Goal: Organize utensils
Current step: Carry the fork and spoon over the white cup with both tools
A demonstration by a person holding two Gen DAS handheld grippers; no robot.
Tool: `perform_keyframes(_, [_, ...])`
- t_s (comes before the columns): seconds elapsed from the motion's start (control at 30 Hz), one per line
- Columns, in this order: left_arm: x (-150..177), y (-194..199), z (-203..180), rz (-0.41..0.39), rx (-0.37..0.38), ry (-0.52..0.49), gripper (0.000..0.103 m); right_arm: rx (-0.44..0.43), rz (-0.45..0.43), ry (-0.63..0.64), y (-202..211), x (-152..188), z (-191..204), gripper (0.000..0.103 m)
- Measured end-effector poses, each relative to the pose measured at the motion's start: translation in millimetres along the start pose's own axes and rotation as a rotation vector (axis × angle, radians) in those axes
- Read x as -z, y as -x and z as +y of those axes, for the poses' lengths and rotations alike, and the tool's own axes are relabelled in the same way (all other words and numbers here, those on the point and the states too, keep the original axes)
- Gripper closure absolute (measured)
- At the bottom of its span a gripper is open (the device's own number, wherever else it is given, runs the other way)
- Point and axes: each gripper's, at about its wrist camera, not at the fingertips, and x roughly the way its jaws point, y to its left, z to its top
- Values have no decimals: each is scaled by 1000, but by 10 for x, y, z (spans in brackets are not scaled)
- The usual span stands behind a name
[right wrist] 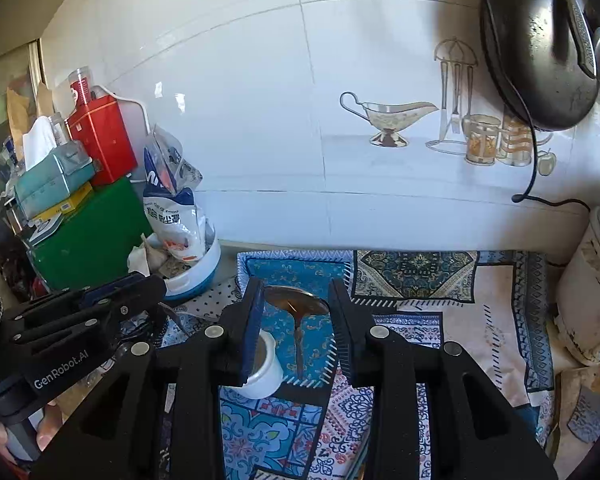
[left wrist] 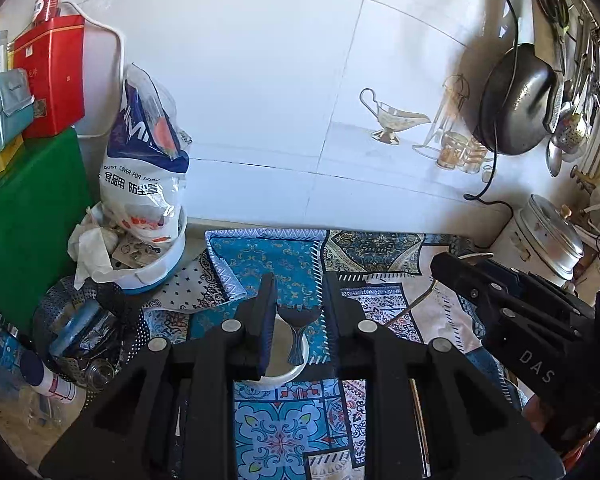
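The left gripper point(left wrist: 298, 316) is clamped on a dark fork point(left wrist: 298, 326), the right gripper point(right wrist: 296, 316) on a spoon point(right wrist: 298, 308). Both utensils hang above the white cup point(right wrist: 264, 372) on the desk, so I judge neither is stowed yet.

Right of the white cup point(right wrist: 265, 372) the patterned cloth point(right wrist: 480, 320) lies open up to the rice cooker point(right wrist: 588, 300); left, a cluttered white bowl point(right wrist: 196, 276) blocks passage.

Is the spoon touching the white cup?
Apart. The right wrist view shows a strip of blue cloth between the spoon handle and the cup rim.
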Motion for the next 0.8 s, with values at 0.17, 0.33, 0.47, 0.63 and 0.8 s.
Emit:
perform_keyframes(0.17, [3, -160, 176, 24, 1, 23, 81, -13, 34, 15, -185, -35, 142, 73])
perform_keyframes(0.33, [51, -337, 309, 64, -1, 37, 81, -24, 67, 4, -395, -42, 229, 73])
perform_keyframes(0.47, [114, -485, 435, 103, 0, 52, 82, -11, 62, 5, -496, -44, 290, 73])
perform_keyframes(0.63, [166, -605, 542, 139, 1, 71, 81, -7, 65, 1, -525, -118, 328, 73])
perform_keyframes(0.8, [151, -613, 558, 135, -7, 53, 81, -29, 33, 4, -437, -191, 396, 73])
